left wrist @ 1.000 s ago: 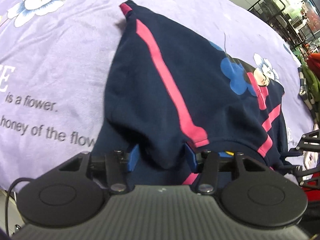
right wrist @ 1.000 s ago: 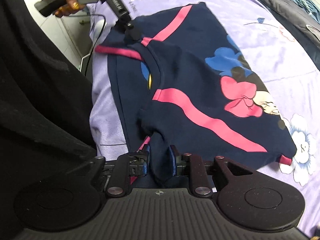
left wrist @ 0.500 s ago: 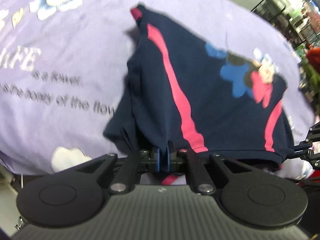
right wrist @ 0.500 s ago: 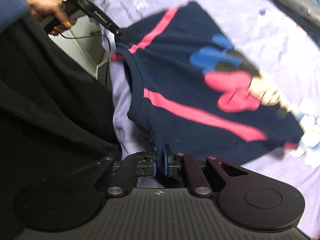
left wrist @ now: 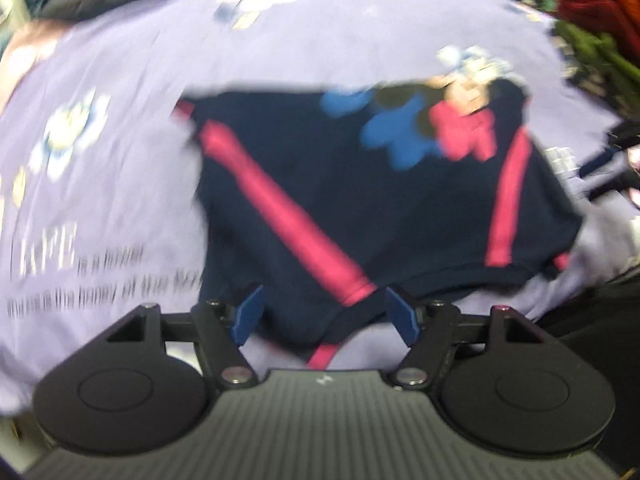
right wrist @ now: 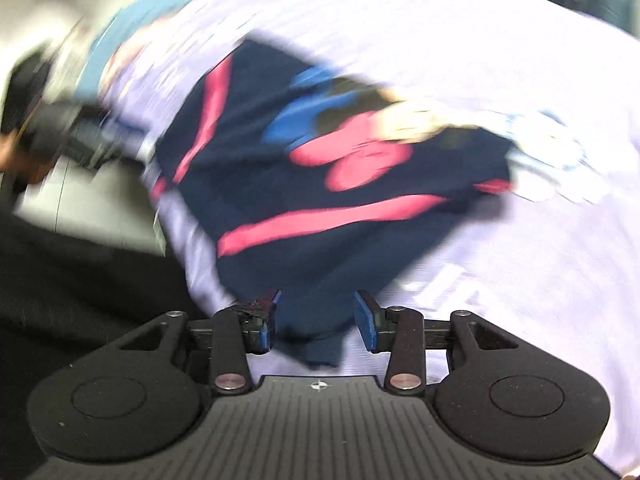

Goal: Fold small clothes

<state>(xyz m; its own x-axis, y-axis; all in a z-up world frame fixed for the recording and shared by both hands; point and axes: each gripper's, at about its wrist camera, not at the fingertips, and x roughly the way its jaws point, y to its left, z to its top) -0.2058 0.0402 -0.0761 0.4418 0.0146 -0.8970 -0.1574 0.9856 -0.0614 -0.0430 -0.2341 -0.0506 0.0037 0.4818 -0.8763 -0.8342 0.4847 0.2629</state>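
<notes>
A small navy shirt with pink stripes and a cartoon print lies folded on the lilac bedsheet. Its near edge lies between the spread blue pads of my left gripper, which is open. In the right wrist view the shirt lies the same way, with a navy corner between the spread pads of my right gripper, also open. Both views are blurred by motion. The left gripper and the hand holding it show blurred at the left of the right wrist view.
The sheet has flower prints and printed text to the left of the shirt. Red and green clothes lie at the far right. The person's dark clothing fills the left foreground beyond the bed edge.
Both grippers were shut on the shirt's edge half a second ago and have now opened, letting it go. The shirt has dropped flat on the sheet and both grippers have drawn back.
</notes>
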